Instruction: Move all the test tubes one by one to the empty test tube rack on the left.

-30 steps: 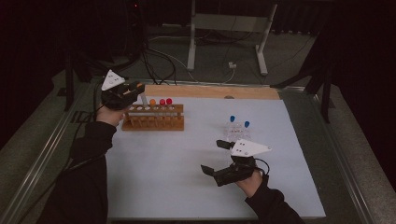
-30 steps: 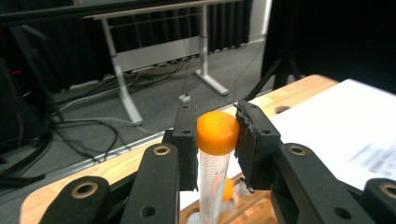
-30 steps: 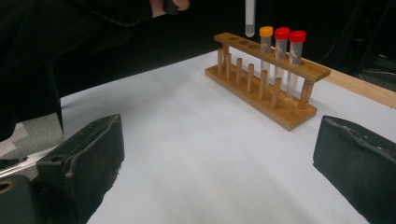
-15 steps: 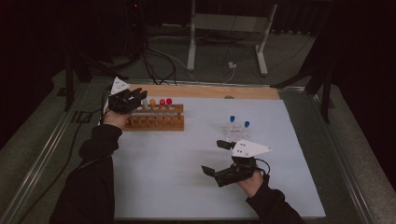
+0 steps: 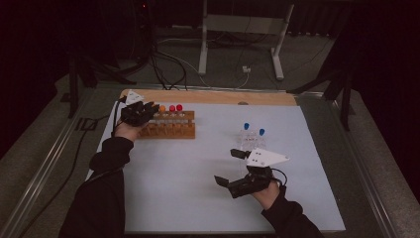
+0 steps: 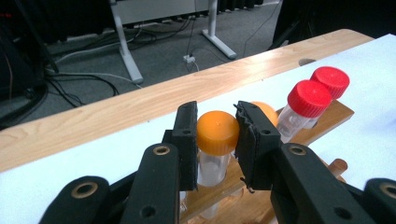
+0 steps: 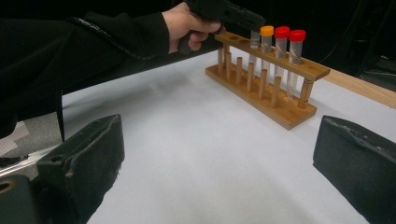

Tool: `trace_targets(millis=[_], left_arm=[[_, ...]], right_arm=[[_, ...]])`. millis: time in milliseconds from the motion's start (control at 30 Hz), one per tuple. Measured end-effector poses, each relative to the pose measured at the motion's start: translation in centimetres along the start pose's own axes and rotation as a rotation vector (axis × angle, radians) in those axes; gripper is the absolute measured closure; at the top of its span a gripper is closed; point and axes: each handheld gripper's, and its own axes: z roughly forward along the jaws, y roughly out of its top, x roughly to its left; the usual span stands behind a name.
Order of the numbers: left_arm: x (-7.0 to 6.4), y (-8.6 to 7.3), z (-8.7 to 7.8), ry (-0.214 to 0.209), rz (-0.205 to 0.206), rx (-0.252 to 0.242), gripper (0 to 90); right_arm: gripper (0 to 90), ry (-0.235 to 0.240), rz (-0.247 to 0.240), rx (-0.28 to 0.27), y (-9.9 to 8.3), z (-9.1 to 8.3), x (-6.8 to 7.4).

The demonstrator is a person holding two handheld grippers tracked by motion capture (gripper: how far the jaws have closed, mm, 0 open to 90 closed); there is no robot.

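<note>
A wooden tube rack point(image 5: 171, 130) stands at the back left of the white mat. My left gripper point(image 5: 148, 110) is at its left part, and in the left gripper view my left gripper point(image 6: 217, 116) is shut on the cap of an orange-capped tube point(image 6: 217, 133) standing in the rack. A second orange-capped tube point(image 6: 266, 112) and two red-capped tubes point(image 6: 309, 98) stand further along the row. My right gripper point(image 5: 225, 166) hovers open over the front right of the mat; between its wide-apart jaws, my right gripper point(image 7: 219, 154) holds nothing.
A clear rack point(image 5: 251, 139) with two blue-capped tubes point(image 5: 246, 126) stands just behind my right gripper. A wooden strip point(image 5: 213, 97) runs along the mat's far edge. Beyond it are cables and a metal stand point(image 5: 237, 29) on the floor.
My left gripper has moved right from the rack's left end and now sits over the first tubes. The right gripper has stayed in place, open.
</note>
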Motion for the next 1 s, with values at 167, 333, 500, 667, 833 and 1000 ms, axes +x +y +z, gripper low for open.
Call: trace_targets(millis=[167, 333, 500, 667, 833, 1000], left_arm=[[0.0, -0.2, 0.1, -0.005, -0.015, -0.005, 71.7], [0.2, -0.1, 0.0, -0.011, -0.023, 0.013, 70.7], [0.5, 0.2, -1.2, -0.026, -0.045, -0.023, 47.8], [0.0, 0.8, -3.3, -0.051, -0.03, -0.058, 24.8], [-1.1, 0.6, -5.7, -0.154, -0.018, -0.117, 7.9], [-3.1, -0.2, -7.7, -0.231, 0.015, -0.153, 2.1]], right_arm=[[1.7, 0.001, 0.002, 0.0, 0.0, 0.0, 0.0], [1.7, 0.004, 0.001, 0.003, 0.0, 0.0, 0.0], [1.8, -0.006, -0.014, -0.005, 0.1, -0.2, -0.3], [1.8, -0.022, -0.07, -0.021, 0.3, -0.5, -0.5], [1.8, -0.065, -0.07, -0.037, 1.0, -1.5, -1.4], [1.8, -0.132, -0.023, -0.057, 2.0, -3.2, -3.2]])
